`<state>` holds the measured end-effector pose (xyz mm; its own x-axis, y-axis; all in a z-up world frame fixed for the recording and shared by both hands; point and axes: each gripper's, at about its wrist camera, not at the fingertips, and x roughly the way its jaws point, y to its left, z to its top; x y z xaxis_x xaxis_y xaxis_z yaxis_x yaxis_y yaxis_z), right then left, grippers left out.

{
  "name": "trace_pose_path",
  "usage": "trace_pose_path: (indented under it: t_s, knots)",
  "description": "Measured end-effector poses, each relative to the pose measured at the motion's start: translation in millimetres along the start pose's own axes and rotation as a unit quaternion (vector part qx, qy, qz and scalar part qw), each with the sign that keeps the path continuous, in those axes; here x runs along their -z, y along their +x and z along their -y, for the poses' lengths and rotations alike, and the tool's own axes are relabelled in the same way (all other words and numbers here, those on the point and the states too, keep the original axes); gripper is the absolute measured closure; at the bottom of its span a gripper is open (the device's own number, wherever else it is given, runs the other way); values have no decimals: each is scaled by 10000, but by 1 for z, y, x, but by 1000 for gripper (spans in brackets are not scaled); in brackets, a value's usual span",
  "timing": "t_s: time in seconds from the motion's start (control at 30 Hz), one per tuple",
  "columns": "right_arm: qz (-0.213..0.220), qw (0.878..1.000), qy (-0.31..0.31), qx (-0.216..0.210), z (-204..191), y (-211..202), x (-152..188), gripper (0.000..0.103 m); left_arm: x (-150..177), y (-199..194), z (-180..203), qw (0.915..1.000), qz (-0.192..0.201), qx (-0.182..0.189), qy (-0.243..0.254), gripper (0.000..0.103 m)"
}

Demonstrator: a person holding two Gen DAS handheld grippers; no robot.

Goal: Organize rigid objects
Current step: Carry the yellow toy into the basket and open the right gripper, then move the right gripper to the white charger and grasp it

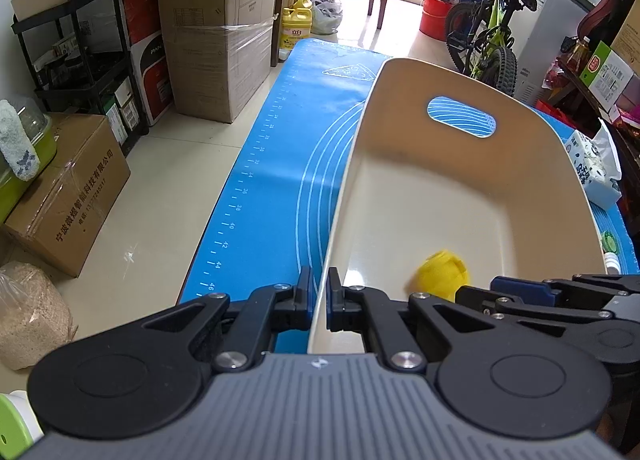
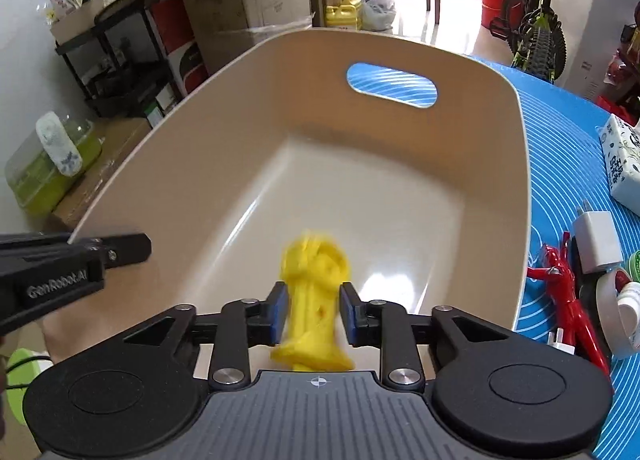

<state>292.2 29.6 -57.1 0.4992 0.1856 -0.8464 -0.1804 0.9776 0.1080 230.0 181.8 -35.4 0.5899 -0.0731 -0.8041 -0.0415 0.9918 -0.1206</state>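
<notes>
A beige plastic basin with a handle slot stands on the blue mat; it also shows in the right wrist view. My left gripper is shut on the basin's left wall near its near corner. My right gripper is open over the basin's near end. A yellow plastic toy sits blurred between its fingers, with gaps on both sides. The toy shows in the left wrist view beside the right gripper's fingers.
The blue mat covers the table; its left edge drops to the floor with cardboard boxes. Right of the basin lie a red figure, a white charger, tape rolls and a tissue pack.
</notes>
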Motion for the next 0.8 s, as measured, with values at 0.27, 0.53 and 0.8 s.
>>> trace_pose_path:
  t_s: [0.27, 0.53, 0.8]
  knots:
    - [817, 9965, -150, 48, 6, -49, -5, 27, 0, 0, 0, 10000, -2, 4, 0, 96]
    - [1404, 9884, 554, 152, 57, -97, 2, 23, -1, 0, 0, 10000, -4, -15, 17, 96]
    - [1766, 9743, 1250, 627, 123, -118, 26, 7, -1, 1, 0, 10000, -19, -2, -33, 96]
